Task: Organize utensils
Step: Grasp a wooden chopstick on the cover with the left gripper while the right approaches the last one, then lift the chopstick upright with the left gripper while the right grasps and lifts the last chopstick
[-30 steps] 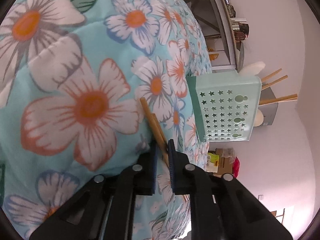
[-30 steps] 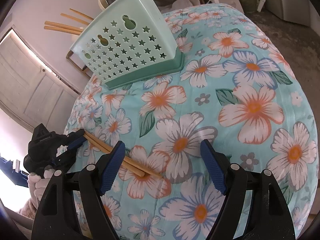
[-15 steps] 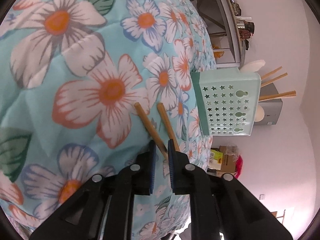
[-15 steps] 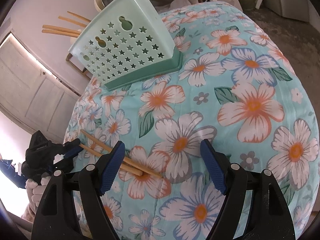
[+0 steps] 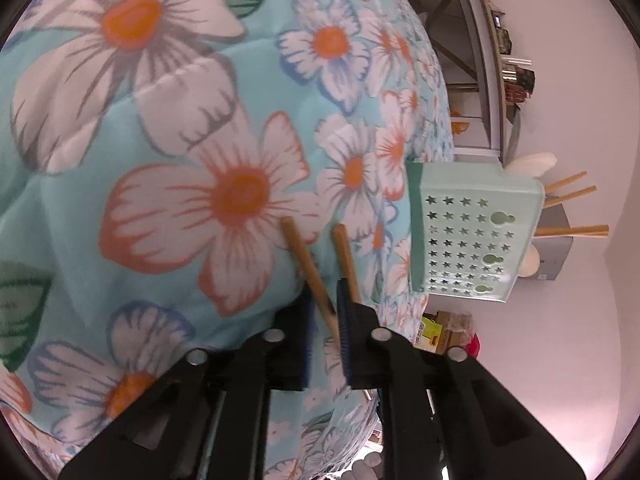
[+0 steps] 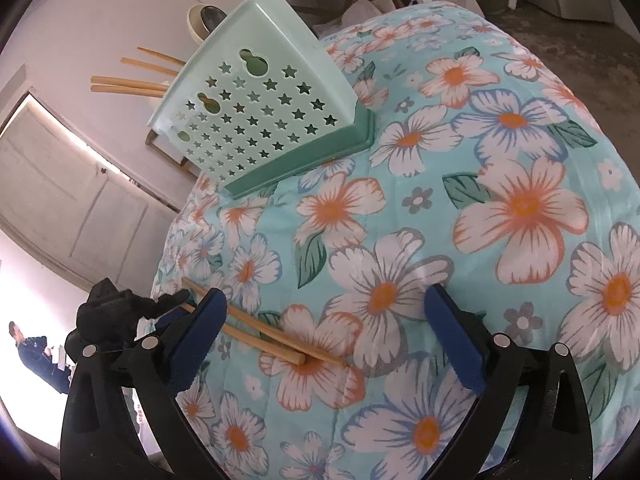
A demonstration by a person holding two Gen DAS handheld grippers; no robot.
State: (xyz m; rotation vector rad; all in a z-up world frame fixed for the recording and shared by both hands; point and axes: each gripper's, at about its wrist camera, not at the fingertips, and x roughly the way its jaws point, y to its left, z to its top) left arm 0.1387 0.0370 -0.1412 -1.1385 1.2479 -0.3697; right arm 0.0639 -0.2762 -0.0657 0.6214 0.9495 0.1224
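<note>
Several sticks already stand in the green holder (image 6: 260, 116), which sits toward the far edge of the flowered tabletop (image 6: 520, 208). Two chopsticks (image 6: 276, 340) are left, lying near the left edge. The left gripper (image 5: 322, 320) has its jaws narrow, clamped on the near end of one chopstick (image 5: 308, 268); the other chopstick (image 5: 346, 256) lies just beside them. The right gripper (image 6: 320, 340) hangs over the pair's far ends, jaws wide and holding nothing.

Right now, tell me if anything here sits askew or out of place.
The two chopsticks in the left gripper splay apart instead of lying parallel; only one sits between the fingers, the other lies outside them. The mint utensil basket stands upright, holding more chopsticks. Right gripper is open.
</note>
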